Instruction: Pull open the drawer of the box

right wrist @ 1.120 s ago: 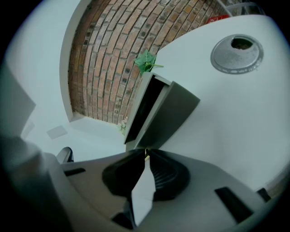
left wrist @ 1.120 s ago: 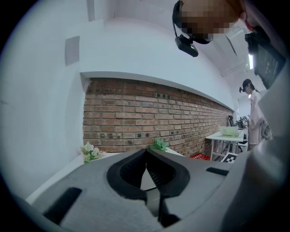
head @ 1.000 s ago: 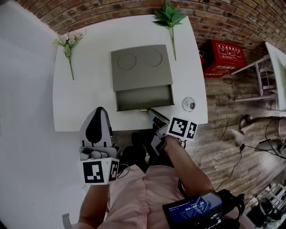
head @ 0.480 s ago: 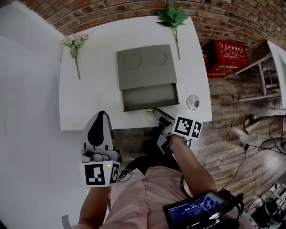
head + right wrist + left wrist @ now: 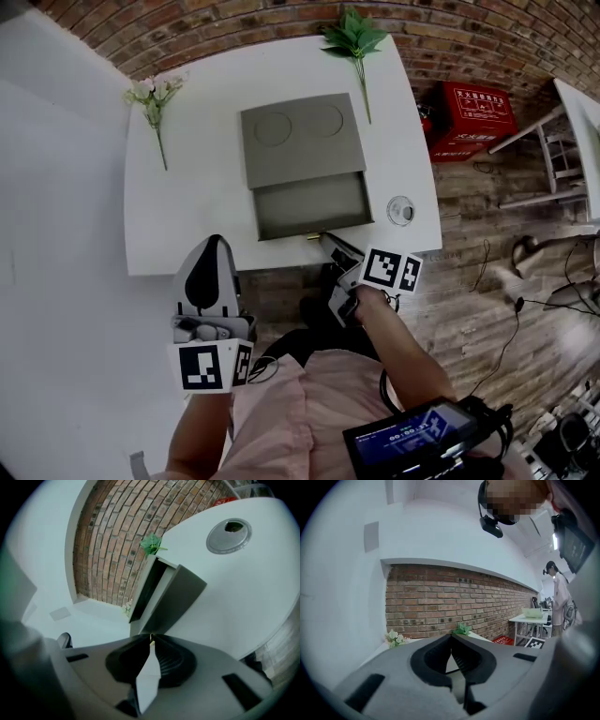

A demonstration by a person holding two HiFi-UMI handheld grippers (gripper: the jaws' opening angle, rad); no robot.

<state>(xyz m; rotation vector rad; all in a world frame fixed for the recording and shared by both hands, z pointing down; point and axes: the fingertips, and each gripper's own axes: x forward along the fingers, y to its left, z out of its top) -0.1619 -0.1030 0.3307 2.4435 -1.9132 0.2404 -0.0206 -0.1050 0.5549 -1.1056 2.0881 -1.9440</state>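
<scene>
A grey box [image 5: 300,139] with two round marks on its lid stands on the white table [image 5: 187,206]. Its drawer [image 5: 309,206] is pulled out toward the table's near edge, and its inside looks bare. My right gripper [image 5: 323,240] is shut on the small gold handle [image 5: 314,236] at the drawer's front. In the right gripper view the drawer front [image 5: 180,597] rises just beyond the closed jaws, with the handle [image 5: 151,642] pinched at their tips. My left gripper [image 5: 213,246] is shut and holds nothing, below the table's near left edge.
A round silver disc [image 5: 400,209] lies right of the drawer. A green leafy sprig [image 5: 354,37] and a pale flower stem [image 5: 153,94] lie at the back of the table. A red crate [image 5: 469,117] and a chair frame [image 5: 562,141] stand on the wooden floor at right.
The drawer stands slightly further out than one second ago, with my right gripper still on its handle. The left gripper has barely moved. The head view has shifted a little.
</scene>
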